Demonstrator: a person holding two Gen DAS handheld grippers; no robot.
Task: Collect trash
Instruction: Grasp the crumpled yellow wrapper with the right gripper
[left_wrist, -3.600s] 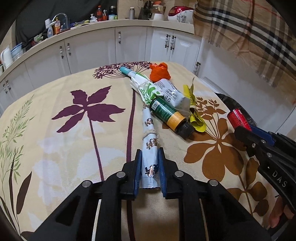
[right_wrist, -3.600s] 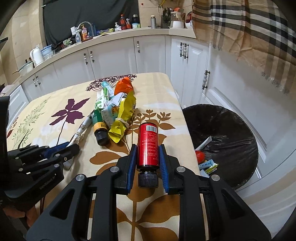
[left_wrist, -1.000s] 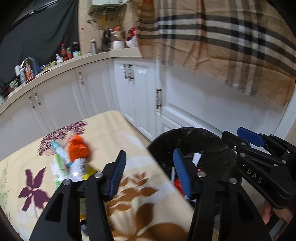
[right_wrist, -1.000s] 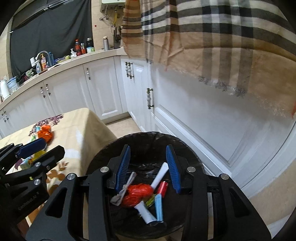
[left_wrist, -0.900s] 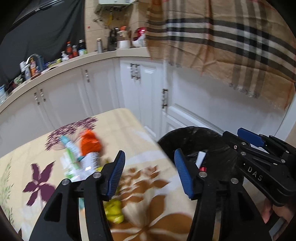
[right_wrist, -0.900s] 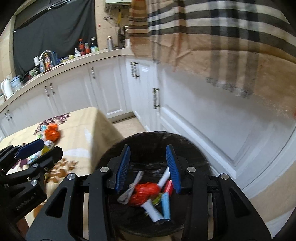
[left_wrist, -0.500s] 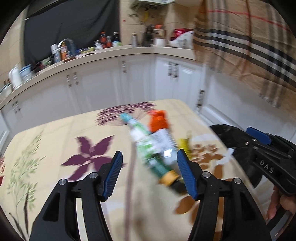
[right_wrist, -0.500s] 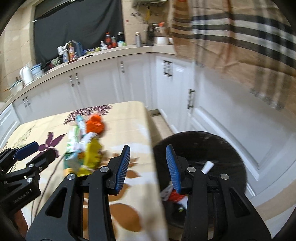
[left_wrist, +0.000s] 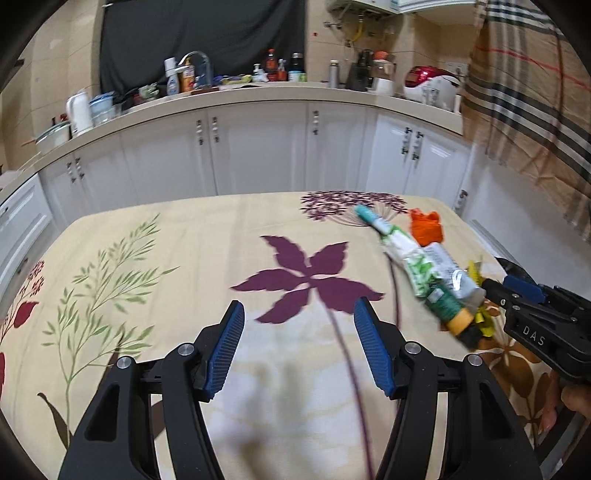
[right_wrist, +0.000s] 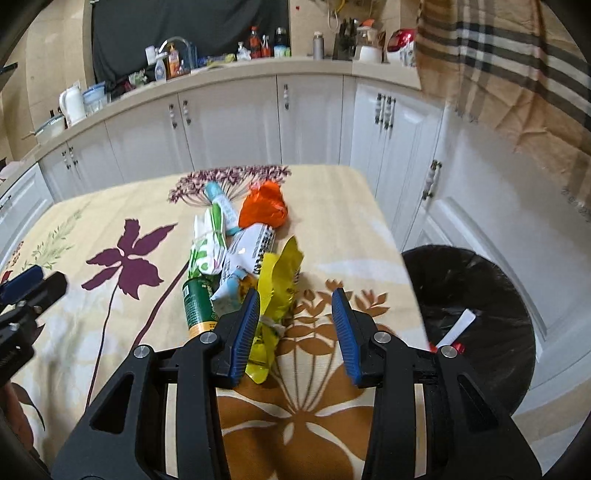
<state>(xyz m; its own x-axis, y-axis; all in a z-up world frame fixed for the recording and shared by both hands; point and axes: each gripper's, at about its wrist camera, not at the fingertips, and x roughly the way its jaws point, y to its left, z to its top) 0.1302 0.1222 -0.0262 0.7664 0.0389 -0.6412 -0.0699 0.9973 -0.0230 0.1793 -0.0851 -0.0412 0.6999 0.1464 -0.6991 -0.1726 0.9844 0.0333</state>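
A pile of trash lies on the flowered tablecloth (right_wrist: 147, 221): an orange crumpled bag (right_wrist: 263, 206), a green-and-white tube (right_wrist: 207, 247), a white wrapper (right_wrist: 247, 247), a yellow wrapper (right_wrist: 280, 280) and a green can (right_wrist: 197, 306). My right gripper (right_wrist: 293, 328) hovers open and empty just in front of the yellow wrapper. In the left wrist view the same pile (left_wrist: 428, 273) sits to the right. My left gripper (left_wrist: 297, 347) is open and empty over the purple flower print. The black-lined bin (right_wrist: 476, 317) stands right of the table with trash inside.
White cabinets (left_wrist: 258, 147) and a cluttered counter (left_wrist: 221, 85) run behind the table. A plaid cloth (right_wrist: 517, 66) hangs at the upper right. A hand (left_wrist: 569, 398) holds the right gripper's handle (left_wrist: 543, 332) at the left wrist view's right edge.
Both grippers swung from over the bin back to the table. The left gripper's jaws stand slightly wider than a second ago. Earlier each held an item; both are now empty.
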